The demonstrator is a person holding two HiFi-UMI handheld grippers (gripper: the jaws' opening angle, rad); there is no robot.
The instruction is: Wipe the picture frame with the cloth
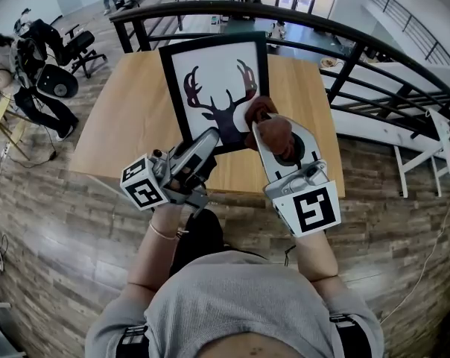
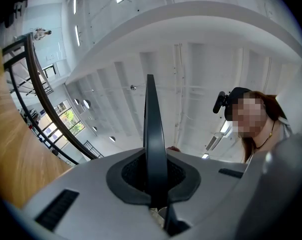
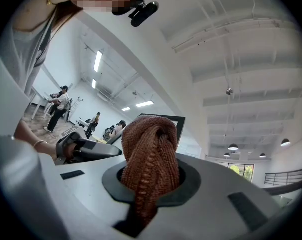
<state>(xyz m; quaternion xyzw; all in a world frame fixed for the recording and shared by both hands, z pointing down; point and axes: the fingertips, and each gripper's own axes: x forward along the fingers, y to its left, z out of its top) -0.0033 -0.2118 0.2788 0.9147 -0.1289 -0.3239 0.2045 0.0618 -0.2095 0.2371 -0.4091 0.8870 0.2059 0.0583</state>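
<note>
Now | wooden table (image 1: 113,125), plank floor (image 1: 61,237), railing (image 1: 344,28) | left hand-held gripper (image 1: 208,139) pinches picture frame (image 1: 217,88) | right hand-held gripper (image 1: 265,124) pinches cloth (image 1: 277,136)

Finding: no legible text, brand name, number or label in any view.

The only signs noted are black-and-white square code patterns (blocks, not letters or digits). One set stands on the left marker cube (image 1: 144,186) of the left gripper (image 1: 208,137), the other on the right marker cube (image 1: 308,209) of the right gripper (image 1: 268,125).

The print in the picture frame (image 1: 214,69) carries a dark antlered deer-head silhouette with no caption or signature that can be made out.

Background fittings and papers are too small to show any lettering.
</note>
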